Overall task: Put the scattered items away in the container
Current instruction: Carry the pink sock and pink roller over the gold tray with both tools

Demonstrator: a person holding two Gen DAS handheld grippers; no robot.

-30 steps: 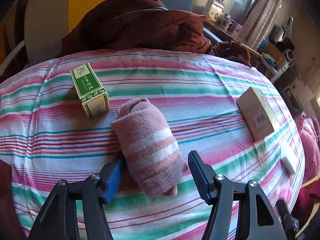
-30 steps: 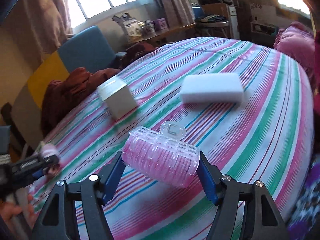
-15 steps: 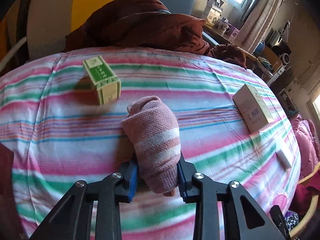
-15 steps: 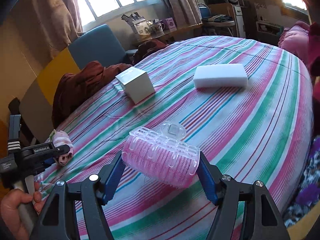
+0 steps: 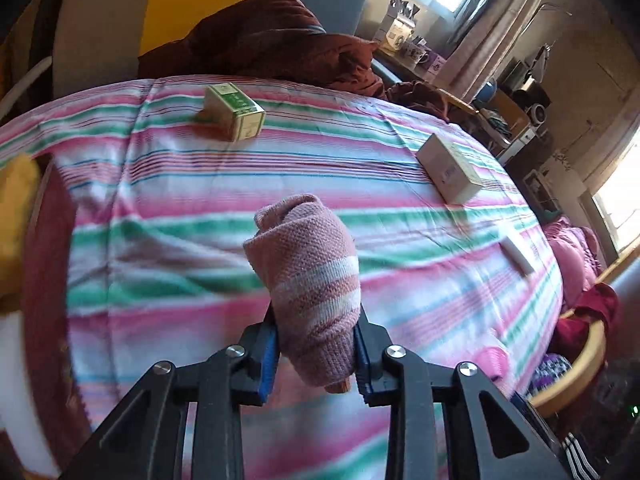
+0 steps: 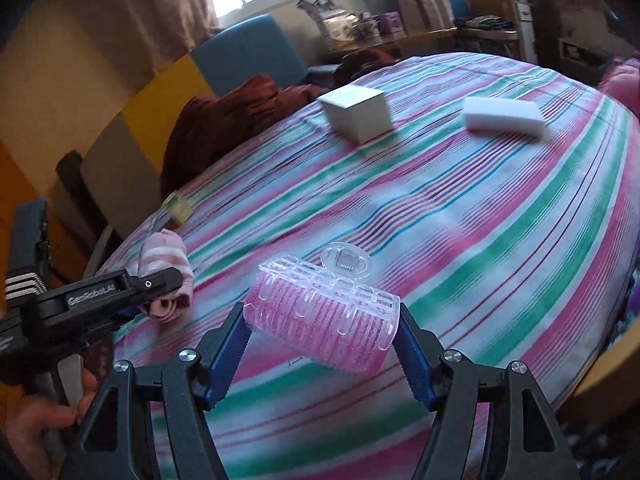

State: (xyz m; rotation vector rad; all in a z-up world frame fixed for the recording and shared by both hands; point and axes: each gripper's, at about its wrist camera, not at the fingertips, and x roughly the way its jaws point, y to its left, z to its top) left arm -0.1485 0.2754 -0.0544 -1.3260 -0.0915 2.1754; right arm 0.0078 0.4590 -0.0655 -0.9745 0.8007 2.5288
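Nearest, left tongs (image 5: 316, 354) clamped on a rolled pink sock (image 5: 308, 280), lifted clear of the striped bed (image 5: 180, 216). Right tongs (image 6: 322, 354) closed on a pink hair roller (image 6: 324, 320) by its two ends, also off the bed.

Beyond the sock, toward the headboard side, a green box (image 5: 234, 116); further right of the sock, a cream box (image 5: 450, 168), then a white sponge (image 5: 518, 256) near the bed's far edge. Behind the green box, a heap of brown cloth (image 5: 272, 48). No container clearly in view; possibly the wooden rim (image 5: 576, 368) low beside the bed, right of the sock, but cannot tell.

Judged risks: sock soft and gripped near its lower end only, so likely to sag, unroll or slide out during a quick swing. Roller hollow, light and pinched end to end across a wide span, so liable to pop or pivot free under any twist or squeeze change. Both loads carried at once over a soft bed; a bump between tongs near the sock could knock either loose. Blur suggests fast motion, raising that chance.
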